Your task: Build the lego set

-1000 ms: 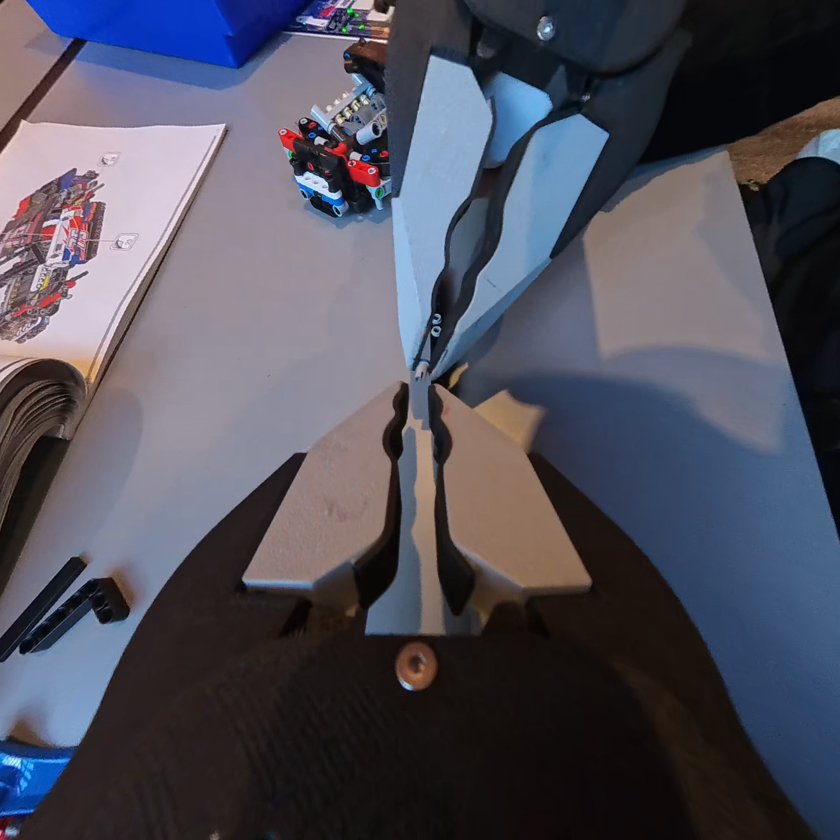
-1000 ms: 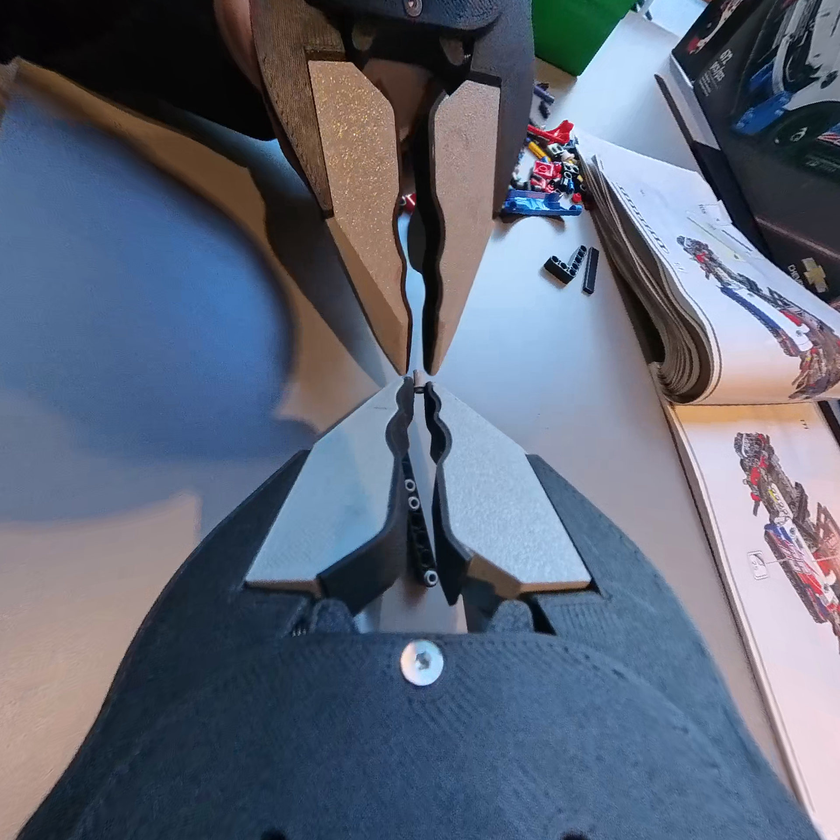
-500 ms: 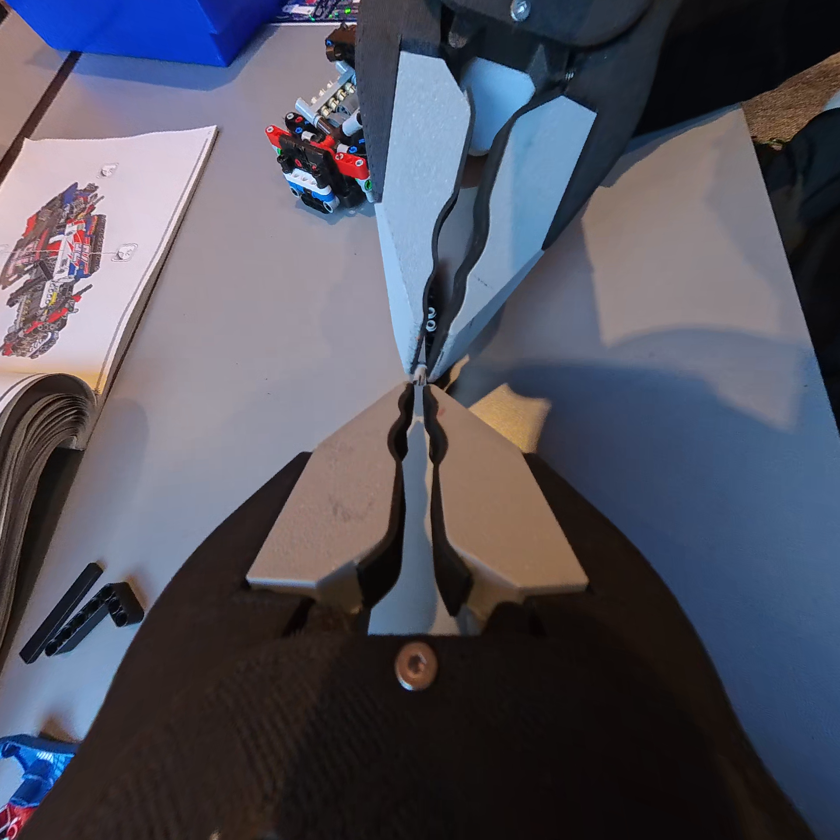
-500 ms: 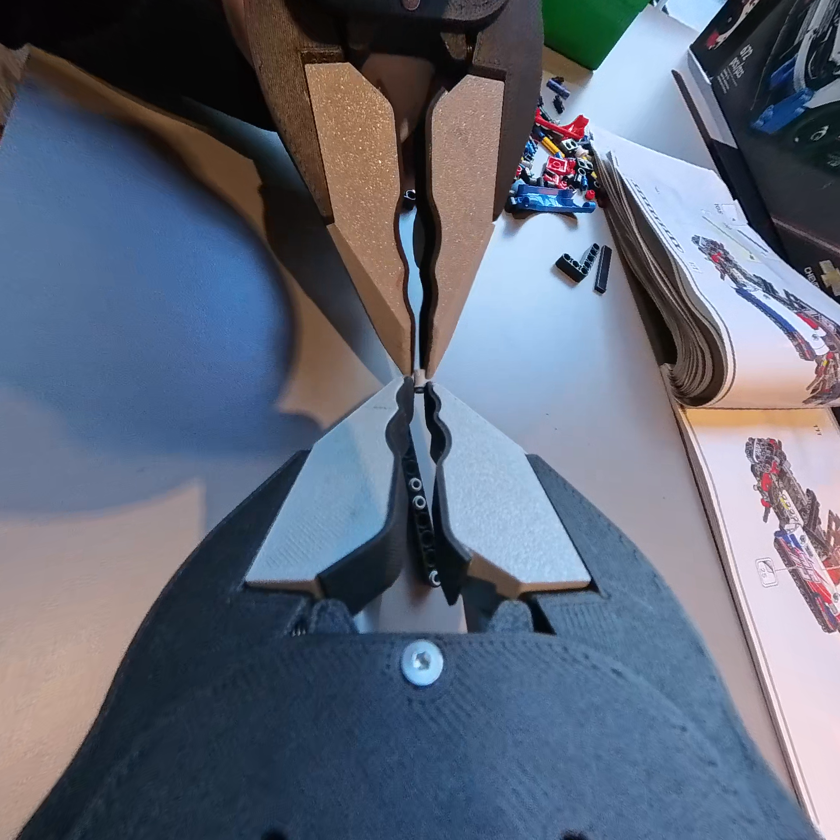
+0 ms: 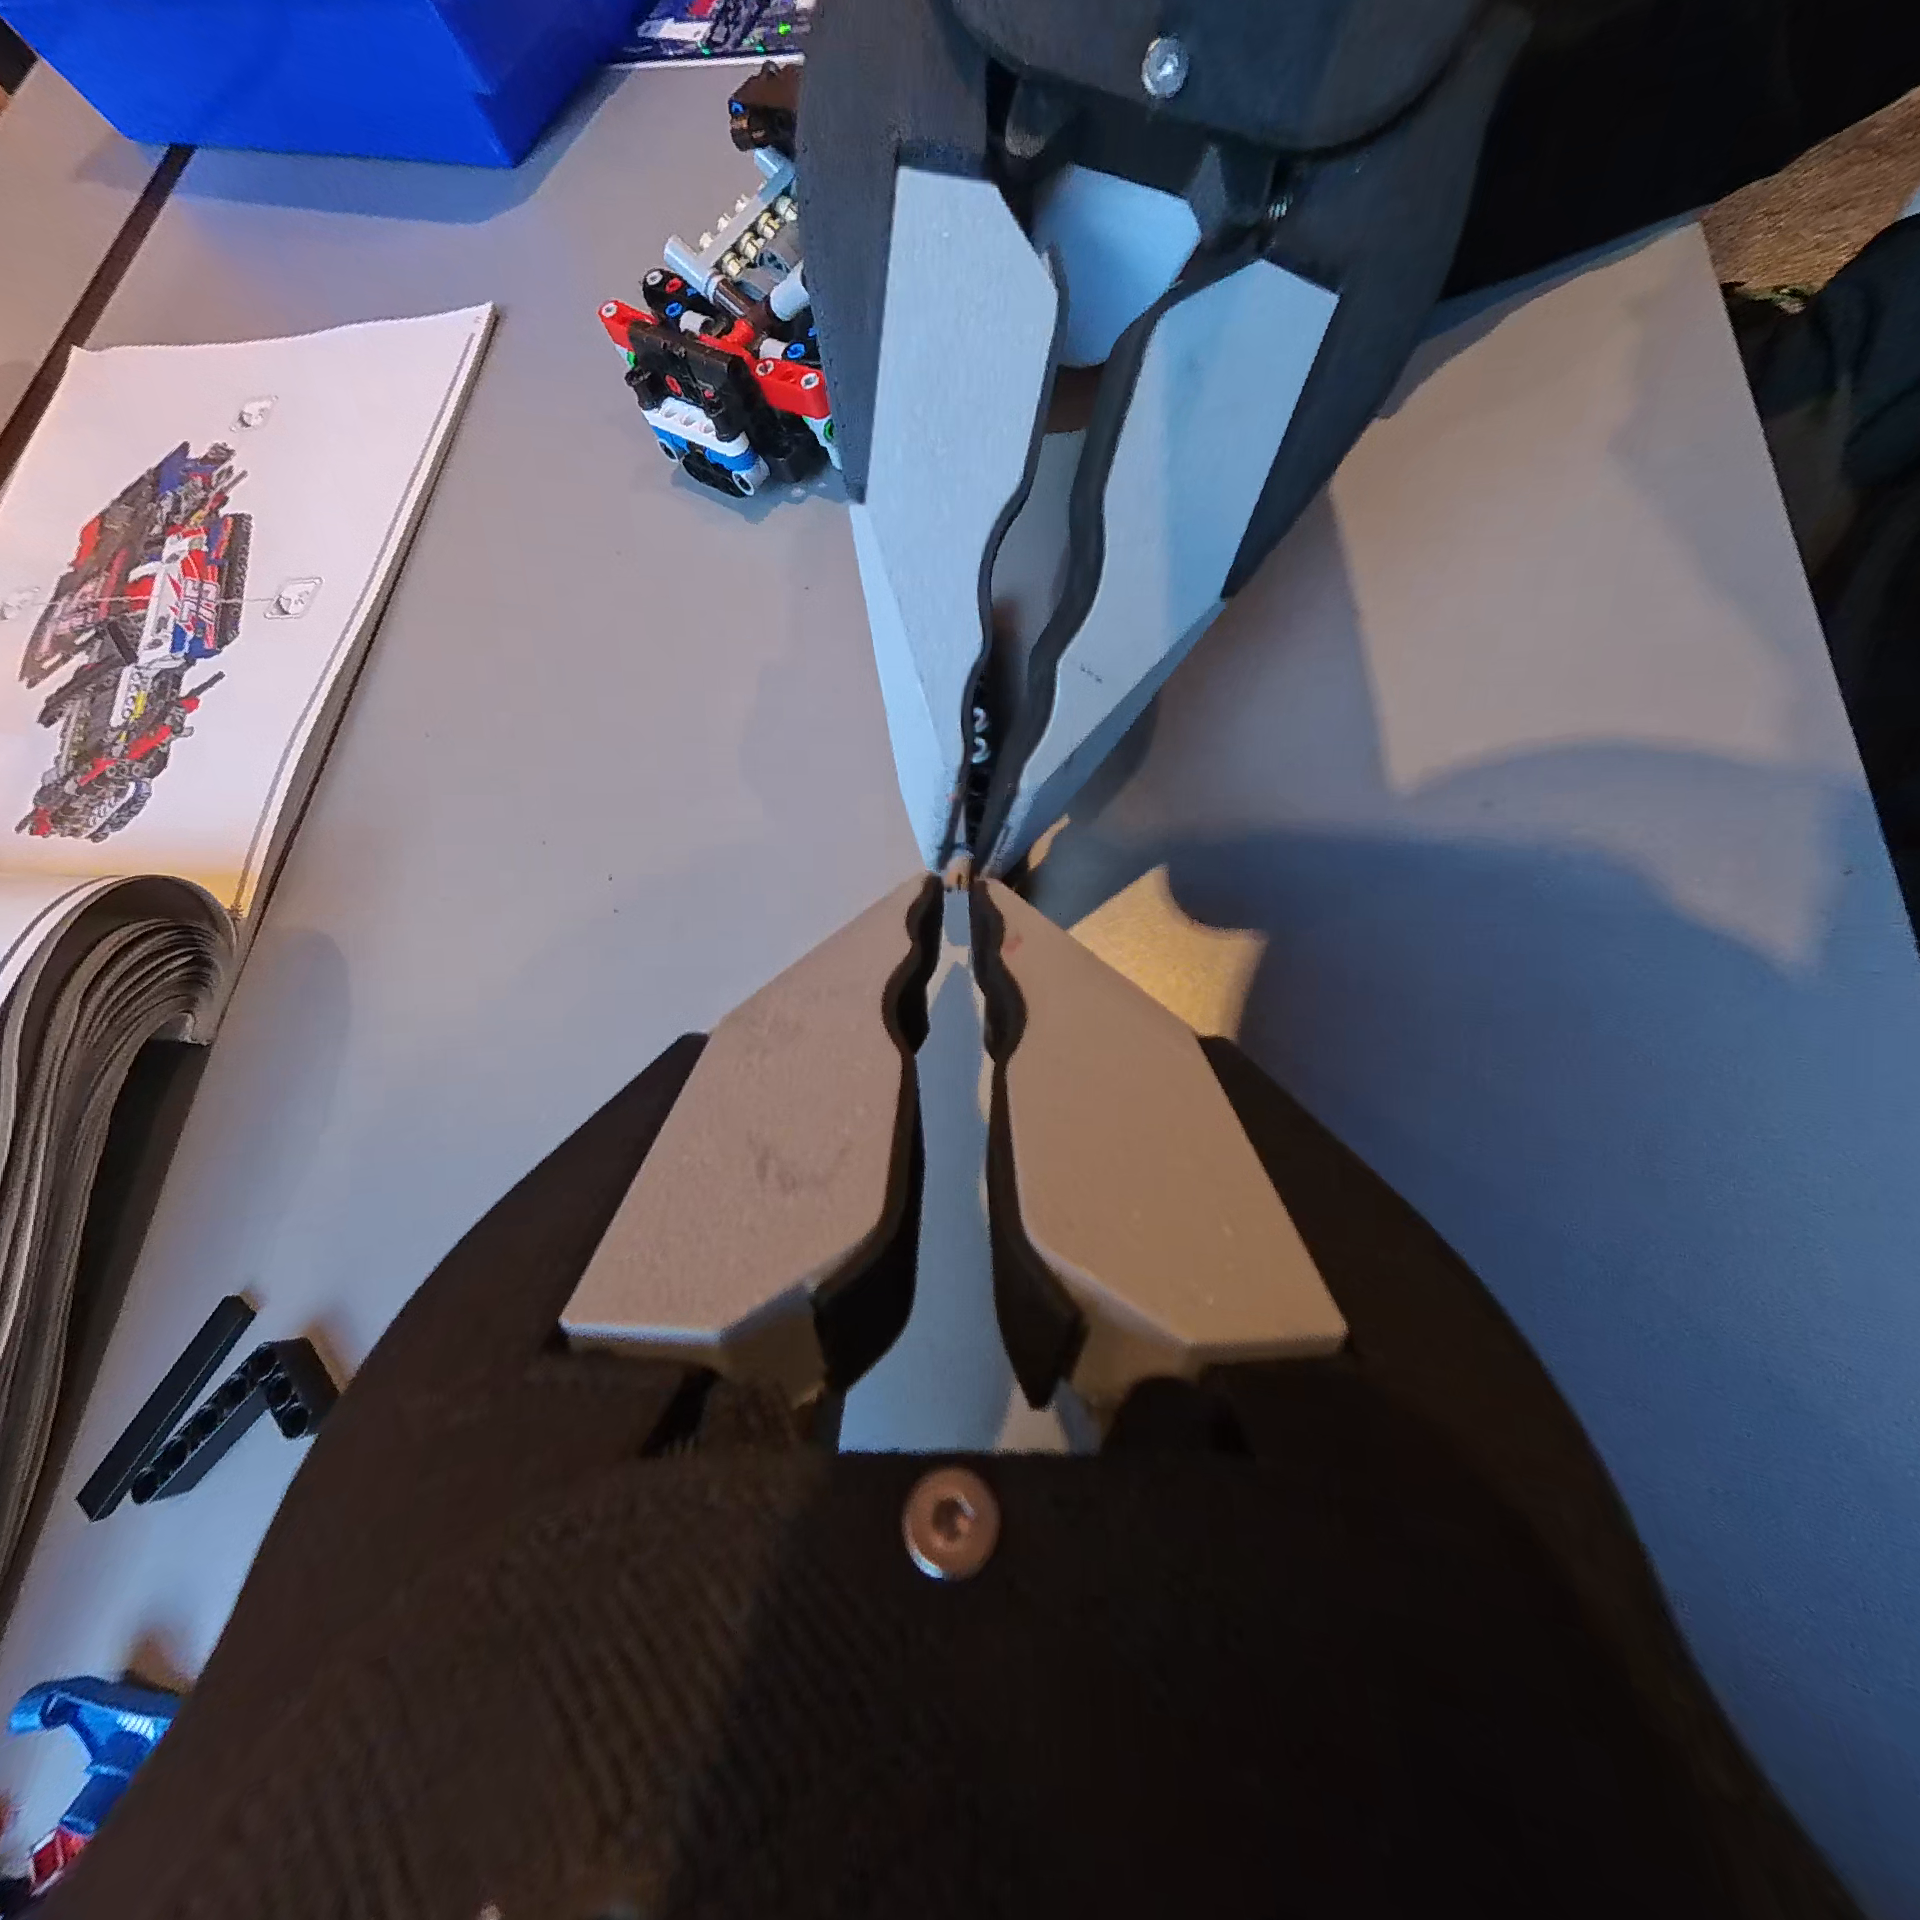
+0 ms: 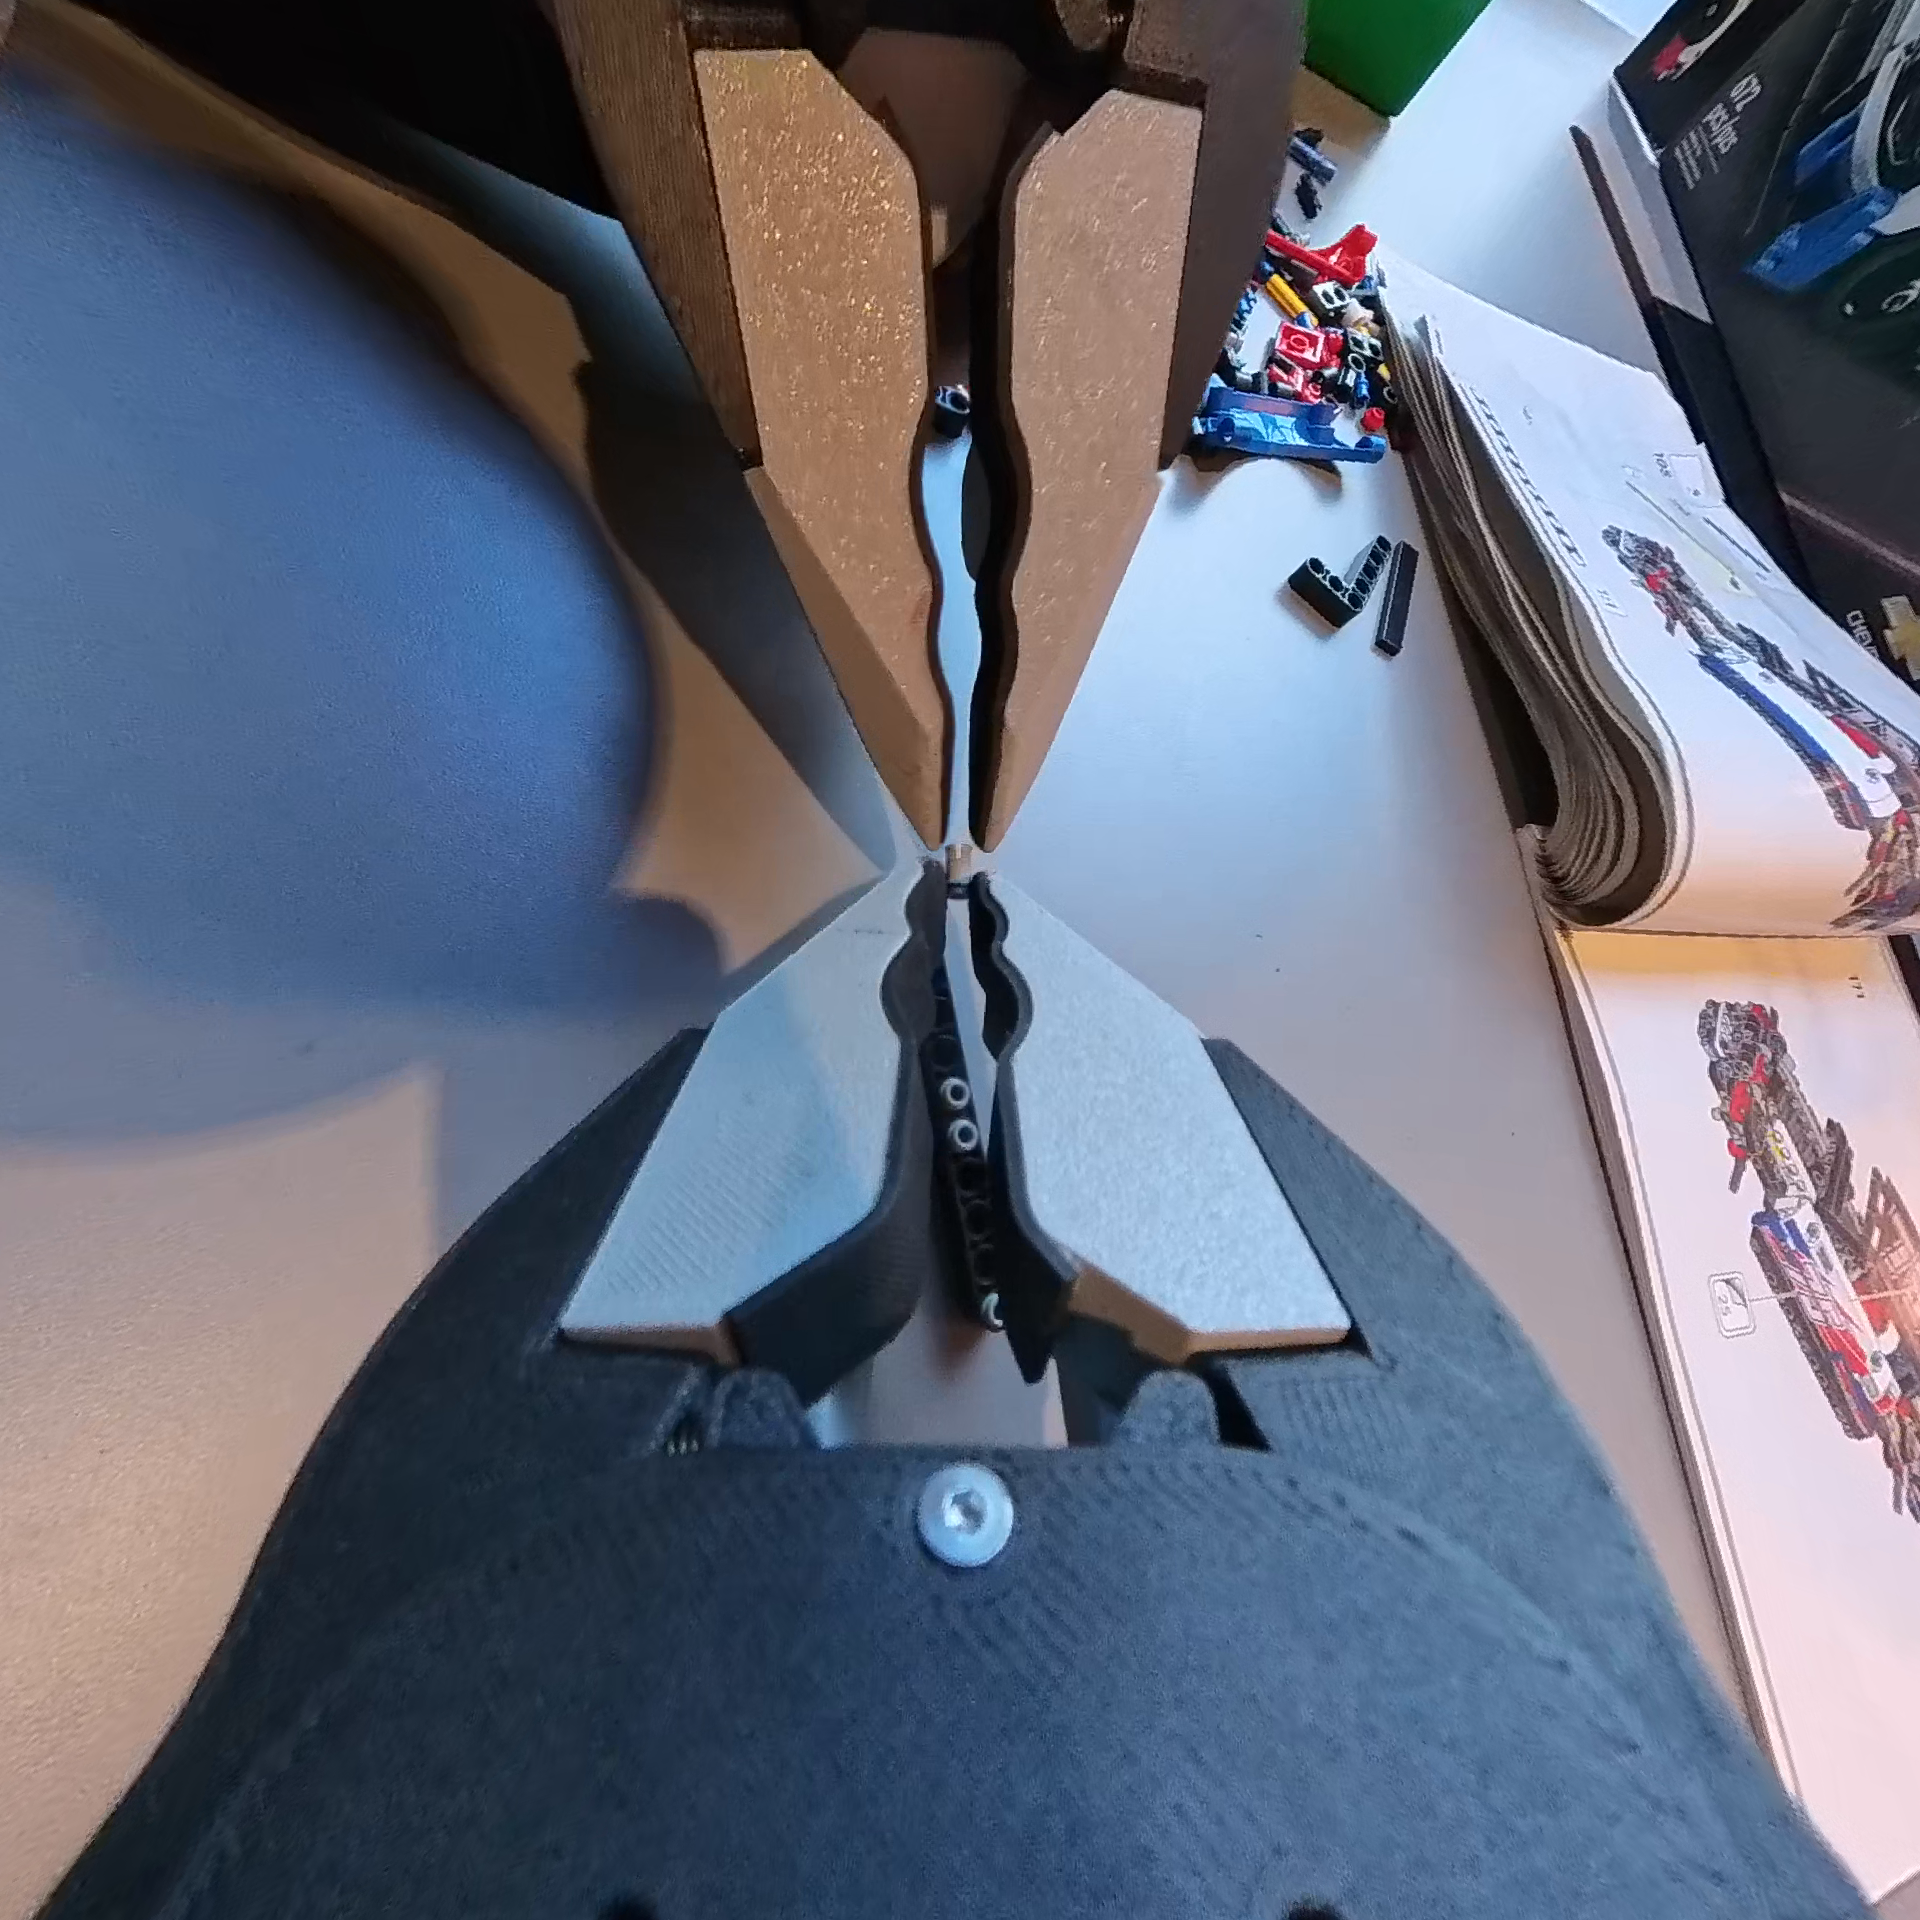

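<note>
My right tongs [image 6: 958,896] are clamped on a long black beam with holes [image 6: 964,1143], which runs back between the fingers toward my hand, and a small tan peg [image 6: 958,858] sticks out at its front end. My left tongs [image 5: 954,891] meet the right ones tip to tip at that peg, their fingers drawn nearly together with a thin gap between them; whether they actually pinch the peg I cannot tell. Taking the open instruction book [image 5: 223,582] as my landmark: the half-built model [image 5: 727,384] in red, black and white stands on the grey table [image 5: 582,727] beyond the book's far corner, two loose black beams [image 5: 203,1413] lie just beside its thick page edge, and a heap of mixed loose pieces [image 6: 1309,364] lies past its near end. A blue box [image 5: 312,73] sits beyond the book.
</note>
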Available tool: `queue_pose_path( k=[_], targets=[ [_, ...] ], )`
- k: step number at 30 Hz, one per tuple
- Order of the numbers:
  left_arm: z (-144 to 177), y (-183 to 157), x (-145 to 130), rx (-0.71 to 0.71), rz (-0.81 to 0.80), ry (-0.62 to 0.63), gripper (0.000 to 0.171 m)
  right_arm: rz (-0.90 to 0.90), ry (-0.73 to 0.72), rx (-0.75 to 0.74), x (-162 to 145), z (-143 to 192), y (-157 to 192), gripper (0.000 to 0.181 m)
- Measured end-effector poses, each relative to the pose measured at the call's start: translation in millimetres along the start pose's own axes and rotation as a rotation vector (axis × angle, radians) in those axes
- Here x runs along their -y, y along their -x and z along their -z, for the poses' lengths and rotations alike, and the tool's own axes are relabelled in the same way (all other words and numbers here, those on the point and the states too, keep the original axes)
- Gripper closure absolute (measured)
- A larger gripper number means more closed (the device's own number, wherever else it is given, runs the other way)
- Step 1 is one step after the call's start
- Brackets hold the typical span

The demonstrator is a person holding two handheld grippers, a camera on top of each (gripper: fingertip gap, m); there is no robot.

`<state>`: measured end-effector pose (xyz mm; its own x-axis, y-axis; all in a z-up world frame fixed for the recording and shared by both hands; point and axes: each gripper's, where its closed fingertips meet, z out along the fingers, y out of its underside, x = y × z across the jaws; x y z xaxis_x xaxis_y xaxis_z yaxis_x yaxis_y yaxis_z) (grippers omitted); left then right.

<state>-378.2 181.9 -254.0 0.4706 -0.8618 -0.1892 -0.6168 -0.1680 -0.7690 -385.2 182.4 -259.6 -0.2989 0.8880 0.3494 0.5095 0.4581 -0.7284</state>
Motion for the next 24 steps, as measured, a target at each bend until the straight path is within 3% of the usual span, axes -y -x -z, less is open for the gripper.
queue_pose_path(
  k=[24],
  targets=[
    [-3.2,-7.5,-7.2,-0.028,-0.032,0.039,0.17,0.077,0.009,0.015,-2.1,-2.4,8.2,0.179]
  ],
)
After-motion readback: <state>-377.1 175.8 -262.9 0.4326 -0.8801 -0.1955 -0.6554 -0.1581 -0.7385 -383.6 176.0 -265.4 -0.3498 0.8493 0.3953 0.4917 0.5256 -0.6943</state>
